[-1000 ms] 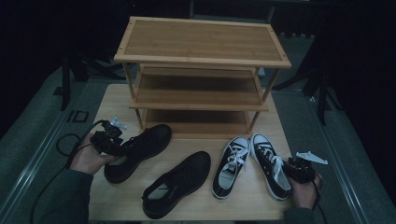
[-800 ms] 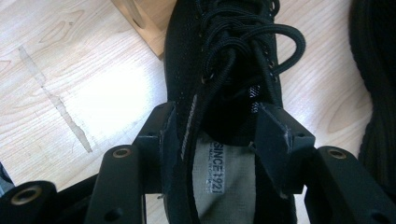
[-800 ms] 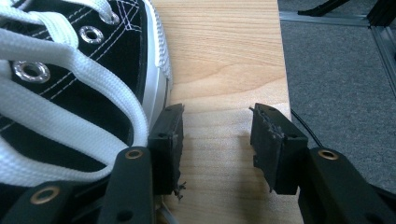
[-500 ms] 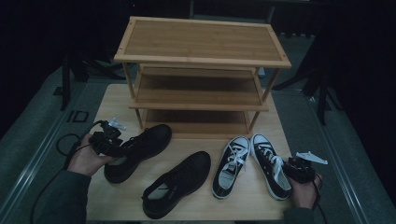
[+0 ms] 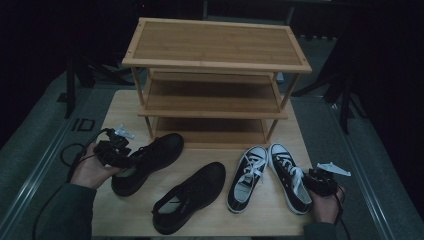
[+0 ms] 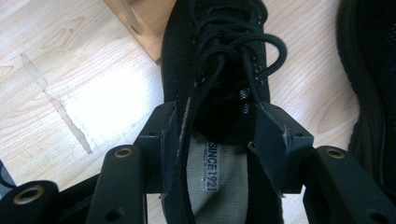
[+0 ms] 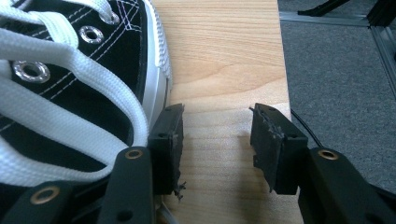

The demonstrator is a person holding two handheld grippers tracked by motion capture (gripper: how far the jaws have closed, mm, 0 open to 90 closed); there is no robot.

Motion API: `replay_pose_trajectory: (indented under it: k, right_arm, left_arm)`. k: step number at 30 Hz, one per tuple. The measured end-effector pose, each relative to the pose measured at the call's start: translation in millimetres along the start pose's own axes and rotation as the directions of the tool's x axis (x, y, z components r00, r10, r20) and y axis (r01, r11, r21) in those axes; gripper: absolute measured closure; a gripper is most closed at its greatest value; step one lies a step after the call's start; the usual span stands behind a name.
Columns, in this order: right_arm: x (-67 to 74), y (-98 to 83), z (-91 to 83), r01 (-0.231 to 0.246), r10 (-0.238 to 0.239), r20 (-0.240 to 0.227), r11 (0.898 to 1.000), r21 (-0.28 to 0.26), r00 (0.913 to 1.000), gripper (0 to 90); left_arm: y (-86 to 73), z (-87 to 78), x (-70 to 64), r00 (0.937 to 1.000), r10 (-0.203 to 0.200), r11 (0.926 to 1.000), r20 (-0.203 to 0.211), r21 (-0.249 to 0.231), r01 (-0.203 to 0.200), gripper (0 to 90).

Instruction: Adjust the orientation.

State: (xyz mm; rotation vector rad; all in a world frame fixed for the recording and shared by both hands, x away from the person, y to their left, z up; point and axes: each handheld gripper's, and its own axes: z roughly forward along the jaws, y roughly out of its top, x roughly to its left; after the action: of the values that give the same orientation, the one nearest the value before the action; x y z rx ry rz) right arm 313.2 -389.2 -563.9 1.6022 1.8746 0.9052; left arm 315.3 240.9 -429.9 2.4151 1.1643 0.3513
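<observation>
My left tongs point(image 6: 212, 135) sit at the heel opening of the left-hand black shoe point(image 5: 147, 162) on the worktop point(image 5: 125, 107), one jaw outside the collar and one down inside; I cannot tell whether the pads actually press the collar, since it covers the contact faces. My right tongs point(image 7: 215, 140) stand released over bare wood, with the black-and-white sneaker point(image 7: 70, 79) just beside the near jaw, its toe and heel cut off by the frame. From the high view the shoe rack point(image 5: 215, 50) hides the back of the worktop, and the second black shoe point(image 5: 192, 195) lies apart.
</observation>
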Motion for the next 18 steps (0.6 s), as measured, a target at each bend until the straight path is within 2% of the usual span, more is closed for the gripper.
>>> replay_pose_trajectory:
  k: [5, 8, 11, 18]
  right_arm:
    - [0.0, 0.0, 0.0, 0.000, 0.000, 0.000, 1.000, 0.000, 1.0000, 53.7]
    - [0.0, 0.0, 0.0, 0.000, 0.000, 0.001, 1.000, 0.000, 1.0000, 53.6]
    - [0.1, 0.0, -0.1, -0.001, 0.001, 0.002, 1.000, 0.000, 1.0000, 53.5]
    - [-0.2, 0.1, 0.1, -0.002, 0.002, 0.001, 1.000, 0.000, 1.0000, 53.2]
  left_arm:
    - [4.6, -4.0, -2.3, 0.9999, 0.015, 0.9999, 0.008, 0.002, -0.015, 50.3]
    - [6.5, -5.7, -4.4, 0.9992, 0.026, 0.9997, 0.032, -0.006, -0.026, 50.2]
    - [8.5, -7.2, -7.0, 0.9987, 0.042, 0.9991, 0.030, -0.002, -0.042, 50.1]
    - [9.1, -8.4, -8.2, 0.9983, 0.050, 0.9987, 0.029, 0.002, -0.050, 50.2]
